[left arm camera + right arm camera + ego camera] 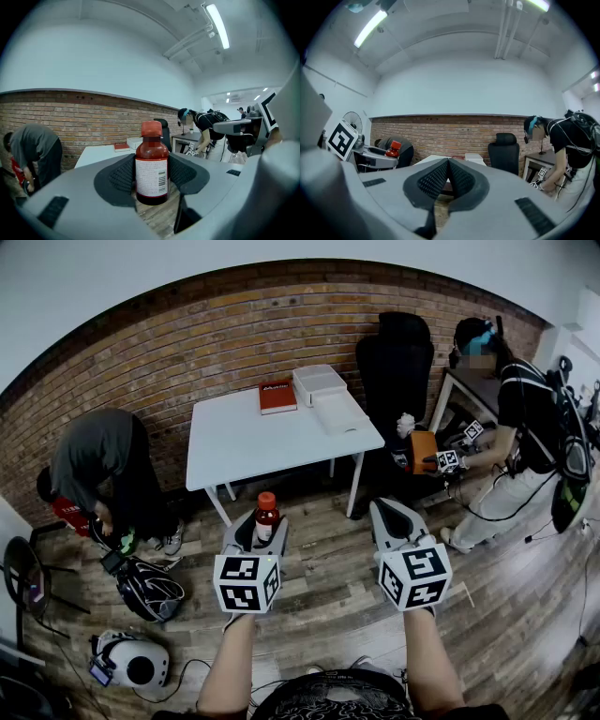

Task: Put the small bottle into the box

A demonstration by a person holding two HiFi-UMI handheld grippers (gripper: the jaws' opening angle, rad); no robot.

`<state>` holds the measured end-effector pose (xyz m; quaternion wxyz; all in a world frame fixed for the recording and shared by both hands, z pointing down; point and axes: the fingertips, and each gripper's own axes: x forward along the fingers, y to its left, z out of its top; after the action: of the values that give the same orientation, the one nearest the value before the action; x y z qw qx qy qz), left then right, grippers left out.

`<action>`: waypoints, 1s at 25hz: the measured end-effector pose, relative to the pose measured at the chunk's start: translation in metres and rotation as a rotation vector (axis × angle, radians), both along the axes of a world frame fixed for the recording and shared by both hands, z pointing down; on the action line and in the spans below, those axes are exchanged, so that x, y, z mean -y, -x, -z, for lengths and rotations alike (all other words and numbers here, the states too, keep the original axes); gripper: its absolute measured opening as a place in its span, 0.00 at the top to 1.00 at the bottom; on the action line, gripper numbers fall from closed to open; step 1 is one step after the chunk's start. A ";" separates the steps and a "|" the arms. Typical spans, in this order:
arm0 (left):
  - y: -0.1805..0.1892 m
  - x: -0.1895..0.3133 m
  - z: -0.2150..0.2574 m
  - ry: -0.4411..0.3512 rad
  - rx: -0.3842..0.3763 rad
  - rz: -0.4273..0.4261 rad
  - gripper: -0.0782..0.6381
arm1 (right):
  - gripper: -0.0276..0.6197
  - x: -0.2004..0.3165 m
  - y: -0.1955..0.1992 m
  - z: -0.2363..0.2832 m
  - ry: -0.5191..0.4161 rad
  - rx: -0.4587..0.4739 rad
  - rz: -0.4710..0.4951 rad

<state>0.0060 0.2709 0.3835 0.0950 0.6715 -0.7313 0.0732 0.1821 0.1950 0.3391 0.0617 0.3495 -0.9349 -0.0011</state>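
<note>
Left tongs: closed on the small bottle, the ribbed pads pressing its labelled body from both sides.
Right tongs: shut, pad against pad, nothing between them.
Bottle's place: upright in the left tongs, held in the air over the wooden floor, short of the near edge of the tabletop.
Bottle's make: dark red-brown body, red screw cap, paper label with a barcode around the middle.
Likely handling: stiff and light enough for one pair of tongs. The round wall looks smooth, so it could turn or slip. I cannot tell glass from plastic, so treat it as breakable.
Where to hold: on the label at mid-height, as it is held now. The paper probably gives the pads more bite than the bare shoulder or cap.
Box: white, at the far right corner of the tabletop, beside a red book.
Beyond: brick wall, a black chair, two other people at the sides.
</note>
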 end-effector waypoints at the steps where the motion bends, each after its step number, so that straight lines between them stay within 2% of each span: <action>1: 0.001 -0.001 0.000 0.000 0.000 -0.001 0.57 | 0.93 -0.001 0.002 0.000 0.002 0.004 0.002; 13: 0.018 -0.015 -0.001 -0.014 -0.018 0.003 0.57 | 0.92 -0.018 0.030 -0.001 0.000 -0.009 0.034; 20: 0.030 -0.021 -0.002 -0.011 -0.023 0.034 0.57 | 0.92 -0.019 0.050 0.003 -0.002 -0.010 0.077; 25: 0.052 -0.025 -0.006 -0.002 -0.022 0.086 0.57 | 0.92 -0.014 0.076 -0.003 0.009 -0.011 0.130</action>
<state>-0.0460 0.2956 0.3897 0.1052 0.6402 -0.7585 0.0609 0.1065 0.2095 0.3425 0.0681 0.2879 -0.9552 -0.0026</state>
